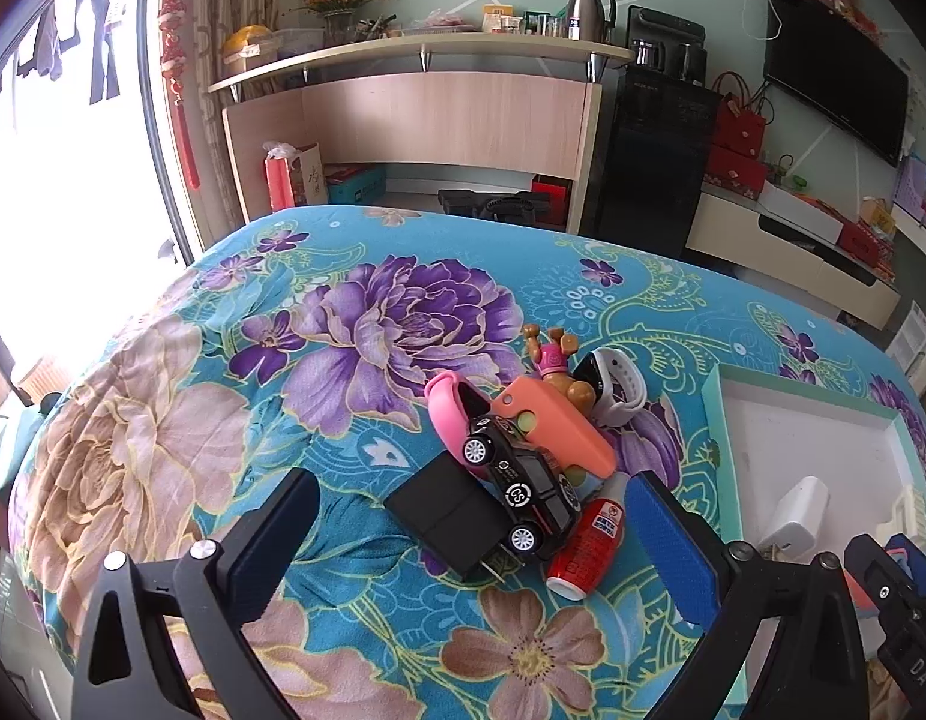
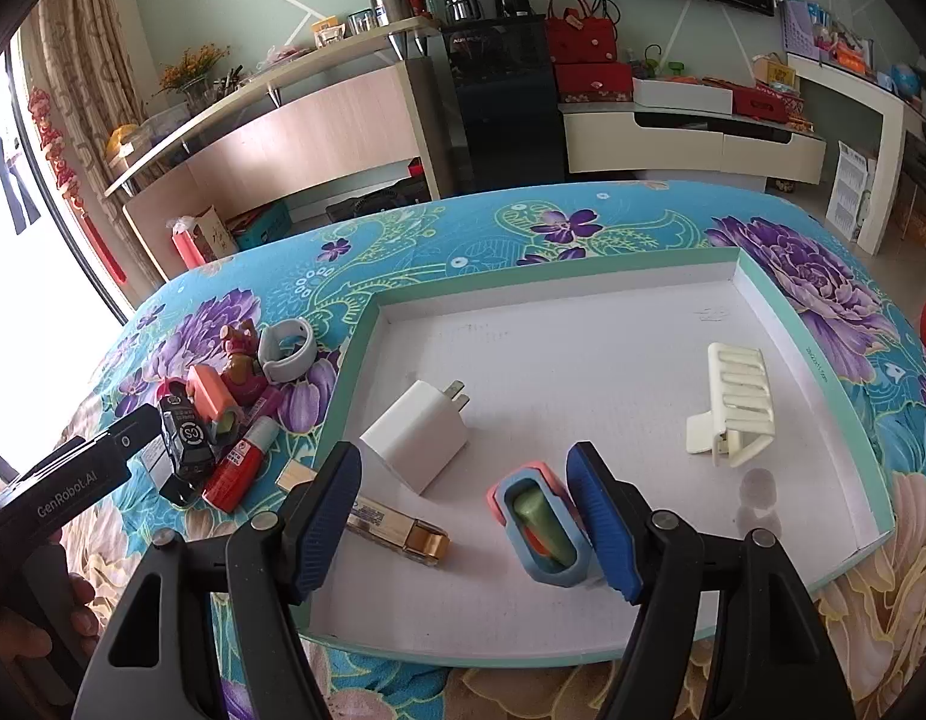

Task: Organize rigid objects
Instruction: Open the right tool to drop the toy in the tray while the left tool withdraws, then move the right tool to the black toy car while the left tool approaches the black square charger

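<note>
A pile of small objects lies on the floral cloth: a black toy car (image 1: 523, 489), a black charger (image 1: 444, 516), a red tube (image 1: 586, 546), an orange case (image 1: 553, 426), a pink band (image 1: 447, 396), a toy figure (image 1: 562, 363) and a white watch band (image 1: 619, 387). My left gripper (image 1: 481, 552) is open just in front of the pile. A shallow white tray (image 2: 763, 294) holds a white charger (image 2: 414, 438), a cream clip (image 2: 736, 405), a gold tube (image 2: 402, 531) and a blue-pink case (image 2: 544, 525). My right gripper (image 2: 463, 525) is open, its right pad beside that case.
The pile also shows left of the tray in the right wrist view (image 2: 222, 414). The tray's teal rim (image 1: 718, 420) stands right of the pile. A wooden counter (image 1: 414, 114) and a black cabinet (image 1: 649, 162) stand beyond the table's far edge.
</note>
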Tool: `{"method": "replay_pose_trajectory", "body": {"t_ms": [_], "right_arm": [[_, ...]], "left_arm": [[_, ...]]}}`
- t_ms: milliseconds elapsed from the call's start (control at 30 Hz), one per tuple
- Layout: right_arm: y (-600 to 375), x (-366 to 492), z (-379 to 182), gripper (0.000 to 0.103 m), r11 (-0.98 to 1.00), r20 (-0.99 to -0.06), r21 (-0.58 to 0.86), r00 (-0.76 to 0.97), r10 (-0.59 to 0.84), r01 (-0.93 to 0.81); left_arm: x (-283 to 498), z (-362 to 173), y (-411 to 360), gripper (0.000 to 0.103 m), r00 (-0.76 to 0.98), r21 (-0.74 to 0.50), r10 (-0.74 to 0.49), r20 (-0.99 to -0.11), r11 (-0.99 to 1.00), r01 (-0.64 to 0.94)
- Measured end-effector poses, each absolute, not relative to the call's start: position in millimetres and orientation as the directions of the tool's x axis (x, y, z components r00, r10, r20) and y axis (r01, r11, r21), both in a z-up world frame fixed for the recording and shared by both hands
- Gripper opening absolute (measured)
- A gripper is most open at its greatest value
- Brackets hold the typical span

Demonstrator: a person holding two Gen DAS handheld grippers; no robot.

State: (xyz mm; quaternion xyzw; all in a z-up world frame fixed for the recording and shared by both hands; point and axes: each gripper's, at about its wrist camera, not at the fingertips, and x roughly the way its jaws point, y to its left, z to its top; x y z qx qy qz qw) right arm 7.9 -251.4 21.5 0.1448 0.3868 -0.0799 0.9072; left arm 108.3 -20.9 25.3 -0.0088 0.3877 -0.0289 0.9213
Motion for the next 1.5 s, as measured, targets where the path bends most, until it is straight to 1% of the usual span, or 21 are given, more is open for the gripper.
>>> {"method": "replay_pose_trajectory", "body": {"t_ms": [100, 233, 633, 867, 1100, 1233, 1400, 1500], "right_arm": [[-243.3, 10.2, 22.2, 0.072, 0.954, -0.723, 0.176, 0.690, -0.041, 0.241], [-236.9, 11.2, 24.7, 0.072, 0.958, -0.713, 0.184, 0.701, -0.024, 0.220], [-203.0, 26.7, 12.2, 0.072, 0.984, -0.748, 0.113, 0.664, -0.007, 0.137], [-193.6, 35.5, 7.7, 0.072, 0.986, -0.753, 0.099, 0.658, -0.013, 0.132], [-202.6, 37.4, 3.3, 0.072, 0.980, -0.763, 0.091, 0.644, -0.046, 0.178], [-215.4, 35.7, 1.0, 0.072, 0.969, -0.770, 0.059, 0.629, -0.109, 0.240], [-233.1, 30.6, 2.4, 0.072, 0.952, -0.766, 0.098, 0.633, -0.114, 0.291], [-233.0, 29.2, 5.6, 0.072, 0.952, -0.758, 0.103, 0.643, -0.113, 0.288]], "left_arm": [[110.4, 23.5, -12.4, 0.103, 0.694, -0.048, -0.052, -0.718, 0.999, 0.025], [113.7, 19.7, -3.0, 0.103, 0.685, -0.056, -0.043, -0.727, 0.998, 0.003], [117.6, 13.3, 7.6, 0.103, 0.664, -0.083, -0.053, -0.746, 0.996, -0.014], [118.6, 11.8, 11.3, 0.103, 0.660, -0.096, -0.059, -0.749, 0.995, -0.020], [119.1, 10.6, 11.8, 0.103, 0.657, -0.095, -0.058, -0.751, 0.995, -0.021], [119.3, 9.7, 11.4, 0.103, 0.656, -0.092, -0.057, -0.753, 0.996, -0.018], [120.0, 8.8, 10.3, 0.103, 0.654, -0.086, -0.055, -0.755, 0.996, -0.015], [120.9, 7.7, 9.5, 0.103, 0.652, -0.077, -0.050, -0.757, 0.997, -0.014]]}}
